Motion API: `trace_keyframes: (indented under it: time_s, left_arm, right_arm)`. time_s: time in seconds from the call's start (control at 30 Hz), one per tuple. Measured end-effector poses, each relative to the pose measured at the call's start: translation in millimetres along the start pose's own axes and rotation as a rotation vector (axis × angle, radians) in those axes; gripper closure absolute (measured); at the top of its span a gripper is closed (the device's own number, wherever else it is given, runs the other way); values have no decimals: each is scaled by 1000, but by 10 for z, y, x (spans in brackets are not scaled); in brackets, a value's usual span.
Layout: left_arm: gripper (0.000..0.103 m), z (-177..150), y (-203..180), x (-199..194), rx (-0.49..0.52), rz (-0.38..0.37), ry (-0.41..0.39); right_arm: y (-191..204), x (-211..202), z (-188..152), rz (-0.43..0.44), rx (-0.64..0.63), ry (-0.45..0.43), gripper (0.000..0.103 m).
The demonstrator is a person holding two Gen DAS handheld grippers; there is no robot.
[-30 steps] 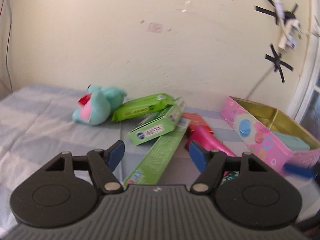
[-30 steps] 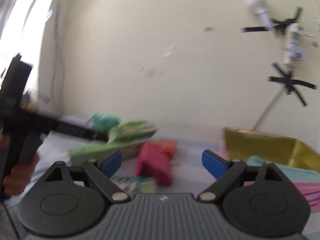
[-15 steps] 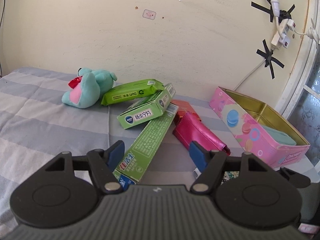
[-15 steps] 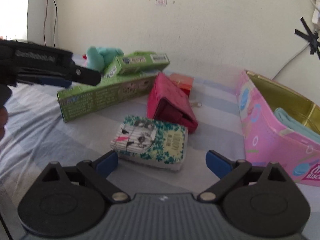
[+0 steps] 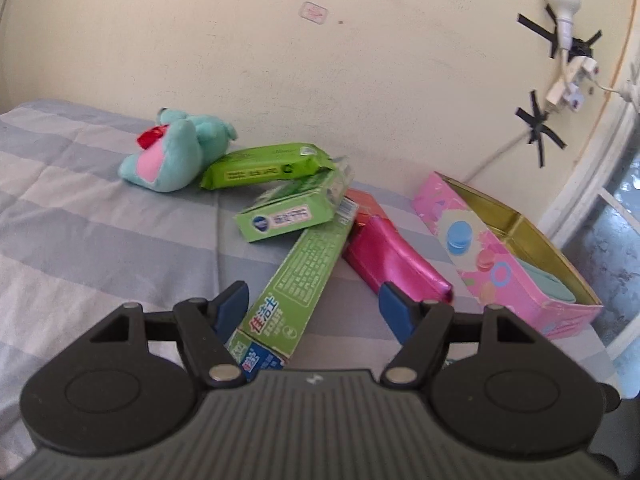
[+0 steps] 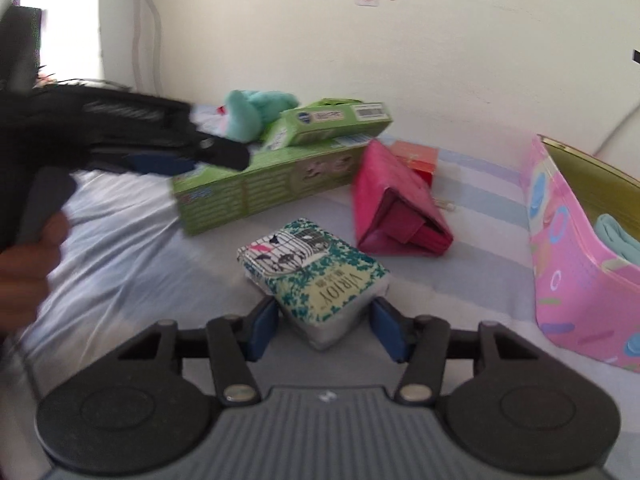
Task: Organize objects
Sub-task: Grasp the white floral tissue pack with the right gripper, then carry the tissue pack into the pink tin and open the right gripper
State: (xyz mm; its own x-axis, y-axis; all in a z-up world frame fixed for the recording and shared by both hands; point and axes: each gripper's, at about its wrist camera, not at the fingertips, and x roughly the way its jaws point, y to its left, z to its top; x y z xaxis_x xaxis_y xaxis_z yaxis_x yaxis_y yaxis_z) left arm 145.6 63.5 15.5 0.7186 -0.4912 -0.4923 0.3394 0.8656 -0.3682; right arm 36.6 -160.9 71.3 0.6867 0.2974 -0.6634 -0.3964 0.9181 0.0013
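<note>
A long green toothpaste box [image 5: 298, 284] lies on the striped bed, its near end between the open jaws of my left gripper [image 5: 312, 308]. A smaller green box [image 5: 294, 210] rests across its far end. My right gripper [image 6: 324, 330] is open around the near end of a teal-patterned tissue pack [image 6: 316, 276], the pads close to its sides. A magenta pouch [image 6: 394, 204] lies behind the pack. The pink tin [image 6: 576, 240] stands at right with a teal cloth [image 6: 618, 236] inside. My left gripper also shows in the right wrist view [image 6: 172, 160].
A teal plush toy [image 5: 174, 156] and a green wipes pack [image 5: 266, 164] lie near the wall. A small red box [image 6: 416, 158] sits behind the pouch. The wall runs close behind the objects; a taped cable and window are at right [image 5: 560, 80].
Both grippers have moved forward and down. The toothpaste box end now sits between my left jaws, and my right jaws have narrowed around the tissue pack.
</note>
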Motion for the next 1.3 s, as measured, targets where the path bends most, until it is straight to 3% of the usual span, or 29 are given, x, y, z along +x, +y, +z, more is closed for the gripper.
trace_keyframes:
  time_s: [0.1,0.17,0.23,0.3,0.47,0.57,0.73,0.8,0.83,0.9,0.93,0.97,1.03,1.17,1.3]
  left_arm:
    - [29,-25,-73,-10,20,-115,14]
    - [28,-65,-162,-6,59,-188,33]
    - [28,-119,-275,2,116,-208,51]
    - [29,-158,-370,-85,156,-174,15]
    - [28,-238,-317,-477,25,-270,-60]
    - [29,-290,-486,-425,68,-265,7]
    - [30,-346,-646,-44,115,-59,119]
    - [30,-365,-617,143,98,-23,195]
    - [30,-377,-622,167,90,-32,190]
    - [44,-372,-685,218,86,-98,221]
    - [44,-359,-745,238,84,-113,231]
    - [45,-344,-824,244,107,-100,227]
    - [45,-258,-1000,220,159,-100,202]
    - [45,60,-1428,235,243,-188,122]
    - [44,377,-1949,642,310,-256,108]
  right_arm:
    - [-24,-178,-171,-5,-7,-14,47]
    - [-83,-270,-300,-27,21,-27,27]
    - [-125,-356,-394,-25,43,-40,27]
    - [-145,-377,-399,-30,39,-42,27]
    - [-210,-376,-384,-31,38,-27,27]
    - [-258,-339,-372,-7,44,-37,26]
    - [-209,-285,-297,22,20,-42,26]
    - [-174,-244,-252,22,-11,-36,26]
    - [-166,-210,-222,25,-23,-29,26]
    - [-171,-116,-157,51,-32,-11,27]
    - [-173,-82,-129,63,-36,-14,30]
    - [-172,-56,-103,76,-43,-17,43]
    - [-184,-57,-72,37,-40,-38,46]
    - [-403,-358,-1,-15,-10,-155,47]
    - [-828,-640,185,-125,21,-258,46]
